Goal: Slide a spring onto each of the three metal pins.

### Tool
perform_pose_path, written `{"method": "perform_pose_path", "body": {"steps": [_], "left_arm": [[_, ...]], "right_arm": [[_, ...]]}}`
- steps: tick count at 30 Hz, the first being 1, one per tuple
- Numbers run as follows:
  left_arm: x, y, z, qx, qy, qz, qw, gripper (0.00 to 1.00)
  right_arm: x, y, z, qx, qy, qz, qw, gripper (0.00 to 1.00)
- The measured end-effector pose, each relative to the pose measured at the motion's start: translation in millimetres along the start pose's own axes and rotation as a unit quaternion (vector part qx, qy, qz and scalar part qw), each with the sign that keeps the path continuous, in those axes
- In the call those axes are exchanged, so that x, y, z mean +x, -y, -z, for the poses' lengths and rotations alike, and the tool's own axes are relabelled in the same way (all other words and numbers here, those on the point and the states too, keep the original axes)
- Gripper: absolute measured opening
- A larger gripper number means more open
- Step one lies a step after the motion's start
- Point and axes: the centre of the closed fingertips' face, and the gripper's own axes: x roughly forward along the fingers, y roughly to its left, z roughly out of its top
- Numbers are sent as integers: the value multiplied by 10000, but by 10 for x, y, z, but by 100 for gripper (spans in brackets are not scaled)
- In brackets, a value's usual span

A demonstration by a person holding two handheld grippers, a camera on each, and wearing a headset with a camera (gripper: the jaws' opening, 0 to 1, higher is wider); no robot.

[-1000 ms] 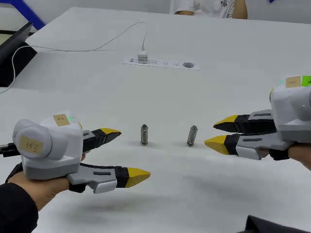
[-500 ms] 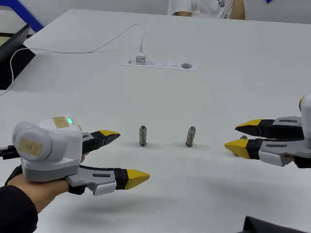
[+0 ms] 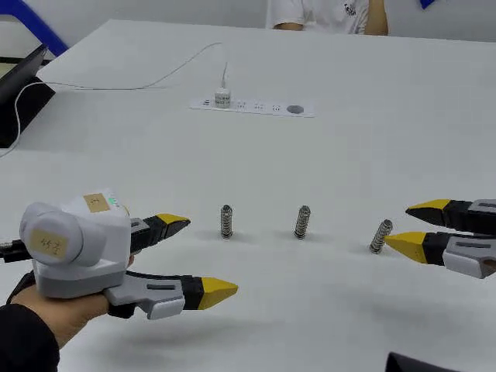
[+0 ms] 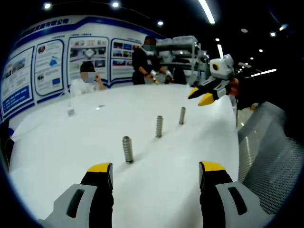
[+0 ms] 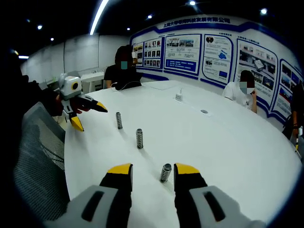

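Head view: three springs stand in a row on the white table [image 3: 333,155].
- left spring [image 3: 226,221]: upright, near frame centre.
- middle spring [image 3: 302,222]: roughly upright, at 3 o'clock of the first and well apart from it.
- right spring [image 3: 380,235]: tilted, top leaning toward 1 o'clock. It sits further along the row, slightly nearer the camera.

The pins cannot be made out inside the coils.

Left gripper [image 3: 209,256]: at 7 o'clock in the frame, held in a hand [image 3: 58,310]. Its jaws are wide apart and grip nothing. The yellow tips point toward the row, with the left spring at about 1 o'clock of them and clear of both.

Right gripper [image 3: 399,223]: enters at 3 o'clock, jaws apart. The right spring is just beside its nearer yellow tip – contact cannot be judged.

Right gripper view: the right spring [image 5: 165,172] stands between the two yellow tips of the right gripper [image 5: 153,170], closer to the 3 o'clock jaw and not clamped. The other two springs recede toward 11 o'clock, with the left gripper [image 5: 92,118] beyond them.

Left gripper view: the row runs toward 1 o'clock from the left gripper [image 4: 156,167], ending near the right gripper [image 4: 198,97].

Power strip [image 3: 252,106]: at 12 o'clock of the row, well apart – a white plug and cable are attached.
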Motion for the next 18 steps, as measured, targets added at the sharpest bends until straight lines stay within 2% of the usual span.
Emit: {"method": "perform_pose_path", "body": {"steps": [9,18], "left_arm": [[3,8,17,15,-25,-12,10000,75],[0,4,41,-33,-13,-41,10000,76]], "right_arm": [[-24,23,203,4,-4,-43,10000,41],[3,-13,310,-26,-18,-79,10000,47]]}}
